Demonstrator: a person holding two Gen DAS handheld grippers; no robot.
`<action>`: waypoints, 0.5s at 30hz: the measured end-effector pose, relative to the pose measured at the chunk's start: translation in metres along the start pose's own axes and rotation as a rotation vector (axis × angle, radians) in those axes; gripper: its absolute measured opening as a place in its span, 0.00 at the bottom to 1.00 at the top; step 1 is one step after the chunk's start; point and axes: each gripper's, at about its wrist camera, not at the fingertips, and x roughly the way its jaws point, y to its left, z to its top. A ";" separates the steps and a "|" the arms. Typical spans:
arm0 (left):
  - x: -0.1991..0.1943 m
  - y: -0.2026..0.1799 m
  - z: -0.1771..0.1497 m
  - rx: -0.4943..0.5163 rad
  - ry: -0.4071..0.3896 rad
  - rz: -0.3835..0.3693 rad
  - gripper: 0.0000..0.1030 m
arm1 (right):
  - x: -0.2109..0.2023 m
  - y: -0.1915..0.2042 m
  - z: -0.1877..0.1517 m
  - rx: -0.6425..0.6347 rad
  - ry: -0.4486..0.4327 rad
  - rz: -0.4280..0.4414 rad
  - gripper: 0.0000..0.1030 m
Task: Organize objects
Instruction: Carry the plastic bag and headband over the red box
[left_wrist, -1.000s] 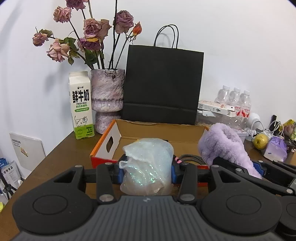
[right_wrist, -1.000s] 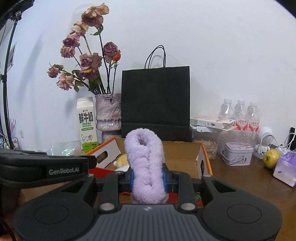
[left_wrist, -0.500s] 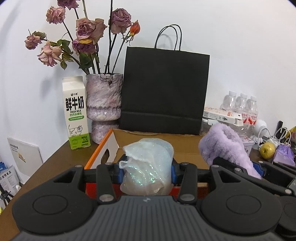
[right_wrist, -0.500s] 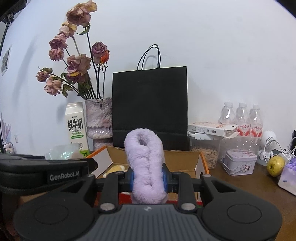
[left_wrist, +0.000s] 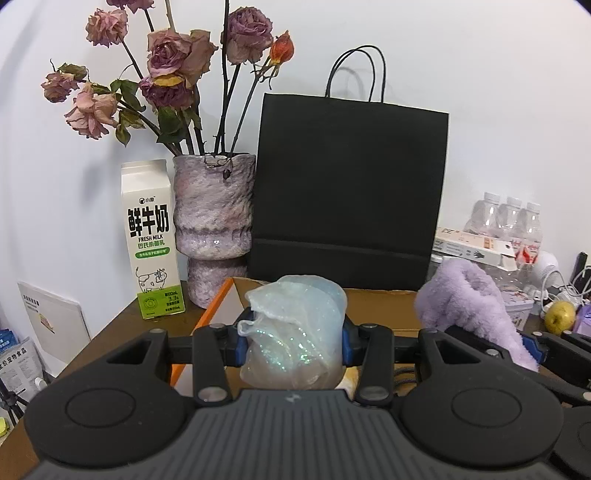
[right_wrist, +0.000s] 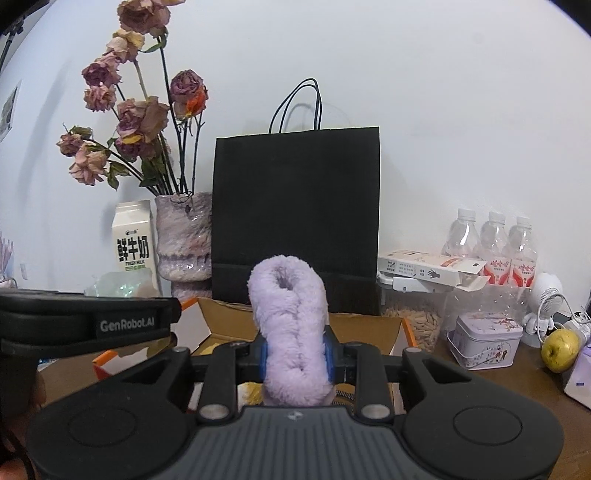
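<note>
Two tools are up over the near edge of an open cardboard box (left_wrist: 373, 306) on the brown desk (left_wrist: 122, 328). The left tool (left_wrist: 291, 347) is clenched on a crumpled, glittery translucent pouch (left_wrist: 295, 332); the right tool (right_wrist: 295, 356) squeezes a fluffy lilac scrunchie (right_wrist: 291, 328) that stands upright between its blue pads. Both things hang above the box. Beyond it a black paper bag (left_wrist: 347, 184) stands against the white wall, with a mottled vase (left_wrist: 214, 218) of dried roses and a milk carton (left_wrist: 151, 240) to its left. Far right sit water bottles (right_wrist: 491, 240), a tin (right_wrist: 487, 343) and an apple (right_wrist: 559, 349).
</note>
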 end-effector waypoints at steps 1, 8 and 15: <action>0.002 0.000 0.001 0.000 0.000 0.002 0.43 | 0.003 -0.001 0.001 0.000 0.001 -0.001 0.25; 0.018 0.001 0.003 0.012 -0.006 0.012 0.43 | 0.023 -0.007 0.002 0.010 0.022 -0.018 0.25; 0.034 0.002 0.004 0.027 -0.006 0.024 0.43 | 0.039 -0.014 -0.002 0.025 0.049 -0.022 0.25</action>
